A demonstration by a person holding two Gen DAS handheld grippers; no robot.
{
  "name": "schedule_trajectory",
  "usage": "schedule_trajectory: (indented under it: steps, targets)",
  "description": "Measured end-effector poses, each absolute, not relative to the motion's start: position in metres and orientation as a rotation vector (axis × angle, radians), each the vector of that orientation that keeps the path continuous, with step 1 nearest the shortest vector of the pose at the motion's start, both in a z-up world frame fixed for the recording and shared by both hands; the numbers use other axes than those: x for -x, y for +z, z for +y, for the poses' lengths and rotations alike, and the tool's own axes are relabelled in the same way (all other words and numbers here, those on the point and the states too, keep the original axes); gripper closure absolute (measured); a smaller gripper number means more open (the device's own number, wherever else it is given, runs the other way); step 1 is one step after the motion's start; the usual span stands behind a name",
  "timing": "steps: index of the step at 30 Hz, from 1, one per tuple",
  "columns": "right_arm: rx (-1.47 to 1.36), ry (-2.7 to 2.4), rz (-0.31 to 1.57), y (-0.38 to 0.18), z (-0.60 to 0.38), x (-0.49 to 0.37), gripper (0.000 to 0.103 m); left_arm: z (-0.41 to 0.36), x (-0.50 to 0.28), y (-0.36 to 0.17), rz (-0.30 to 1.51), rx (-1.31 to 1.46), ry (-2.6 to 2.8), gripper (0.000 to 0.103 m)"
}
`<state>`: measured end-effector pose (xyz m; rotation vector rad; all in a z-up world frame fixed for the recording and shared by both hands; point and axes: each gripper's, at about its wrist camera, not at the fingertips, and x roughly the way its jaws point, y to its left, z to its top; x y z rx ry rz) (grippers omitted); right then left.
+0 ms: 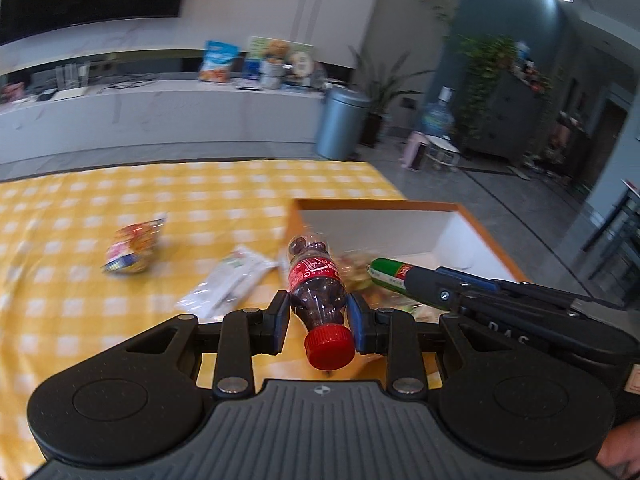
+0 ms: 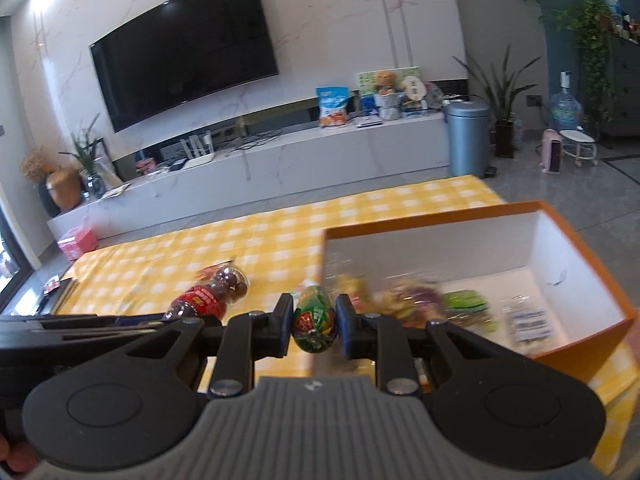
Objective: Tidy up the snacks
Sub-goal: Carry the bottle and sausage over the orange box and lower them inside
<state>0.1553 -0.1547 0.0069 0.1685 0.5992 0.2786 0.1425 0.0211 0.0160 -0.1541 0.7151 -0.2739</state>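
Note:
My left gripper (image 1: pixel 319 316) is shut on a small cola-style bottle (image 1: pixel 316 280) of dark round candies, its red cap (image 1: pixel 329 347) toward the camera. It hangs above the yellow checked tablecloth (image 1: pixel 120 184), beside the left rim of the orange box (image 1: pixel 376 203). My right gripper (image 2: pixel 313 322) is shut on a green sausage-shaped snack (image 2: pixel 314 320) with a red label, held at the near left corner of the orange box (image 2: pixel 440 220). Each view shows the other gripper's load: the green snack (image 1: pixel 390 272) and the candy bottle (image 2: pixel 212 296).
Several snack packs (image 2: pixel 468 304) lie on the white floor of the box. On the cloth left of it are a clear white packet (image 1: pixel 228 284) and a colourful bag (image 1: pixel 134 248). Beyond the table stand a TV console and a grey bin (image 1: pixel 344 122).

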Motion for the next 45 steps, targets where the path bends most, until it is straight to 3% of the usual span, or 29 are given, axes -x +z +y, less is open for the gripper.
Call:
schedule_trajectory:
  steps: [20, 28, 45]
  targets:
    - [-0.046, 0.035, 0.789, -0.03, -0.28, -0.227, 0.082, -0.089, -0.24, -0.037, 0.901, 0.117, -0.557, 0.069]
    - [-0.034, 0.054, 0.98, -0.051, -0.295, -0.262, 0.082, -0.108, -0.267, -0.061, 1.022, 0.158, -0.588, 0.069]
    - [0.104, 0.084, 1.155, -0.078, -0.29, -0.283, 0.082, -0.112, -0.284, -0.092, 1.23, 0.178, -0.567, 0.068]
